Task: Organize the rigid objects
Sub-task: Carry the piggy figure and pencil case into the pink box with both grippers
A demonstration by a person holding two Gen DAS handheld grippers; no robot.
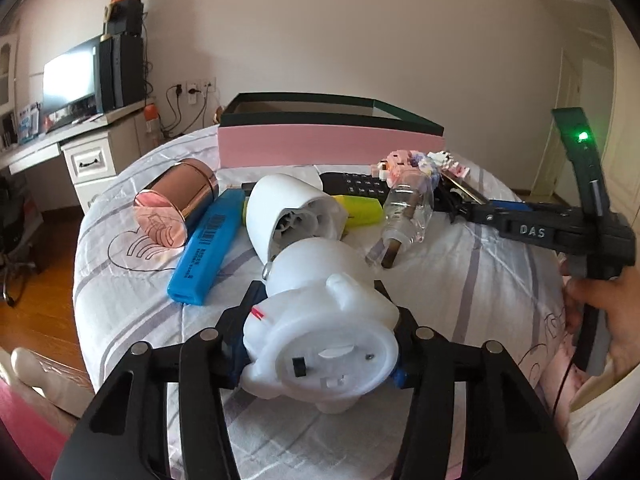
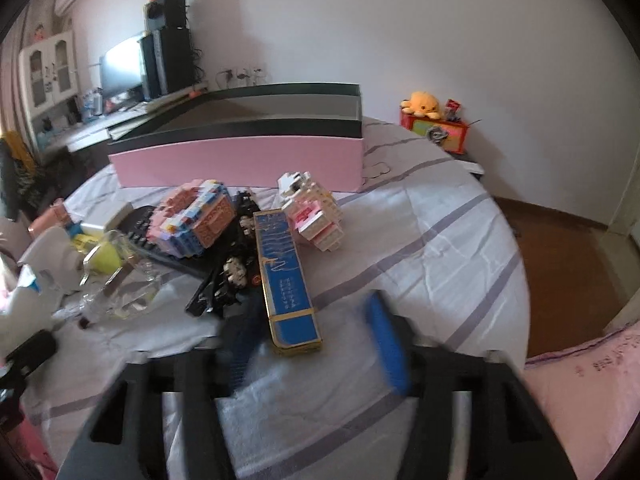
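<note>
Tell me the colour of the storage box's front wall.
Pink, with a dark green rim; storage box shows best in the right wrist view.

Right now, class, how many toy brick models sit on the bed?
2. The orange-and-pink brick model lies on the black keyboard; the white-and-pink brick model lies right of the blue box. Clutter may hide others.

Left gripper (image 1: 320, 344) clamped; right gripper (image 2: 316, 344) seemingly apart.

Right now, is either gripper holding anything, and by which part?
The left gripper clamps the white pig-shaped toy across its body near the base. The right gripper holds nothing; its blurred fingers stand apart over the bedsheet.
</note>
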